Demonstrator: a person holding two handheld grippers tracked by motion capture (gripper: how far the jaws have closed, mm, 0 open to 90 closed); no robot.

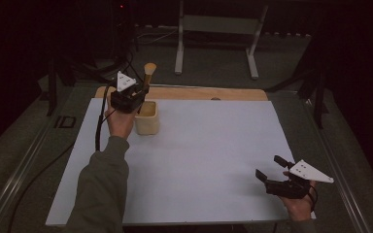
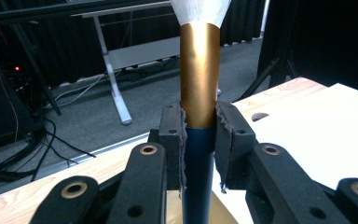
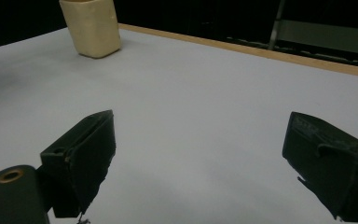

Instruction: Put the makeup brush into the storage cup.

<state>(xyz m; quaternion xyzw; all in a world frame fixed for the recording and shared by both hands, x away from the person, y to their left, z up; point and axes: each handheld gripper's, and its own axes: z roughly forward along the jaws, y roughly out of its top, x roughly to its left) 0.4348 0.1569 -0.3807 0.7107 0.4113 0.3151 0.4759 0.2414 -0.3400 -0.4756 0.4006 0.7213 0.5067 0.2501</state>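
A person's left gripper (image 1: 137, 99) is clamped on a makeup brush (image 1: 148, 77), holding it upright over a cream-coloured cup (image 1: 147, 121) near the far left of the counter (image 1: 199, 145). In the left gripper view the two black jaws press on either side of the brush (image 2: 199, 93) right where its gold ferrule meets the dark blue handle, with white bristles fanning out at the top edge and the handle running down between the jaws. From the high view the brush head stands above the gripper, while the lower end of the handle points down toward the open mouth of the cup; whether the tip is already inside it cannot be told, since the gripper and hand cover that spot. The cup stands upright on the white sheet (image 1: 213, 160) that covers most of the counter, just beside the left hand (image 1: 120, 122); what, if anything, lies in it cannot be made out.

At the near right corner of the sheet, well apart from the cup, the right gripper (image 1: 268, 168) rests low over the sheet with its jaws spread wide and nothing between them. The right gripper view looks across bare white sheet toward the cup (image 3: 91, 29) in the far corner, with the wooden edge of the counter (image 3: 261, 52) running behind it.
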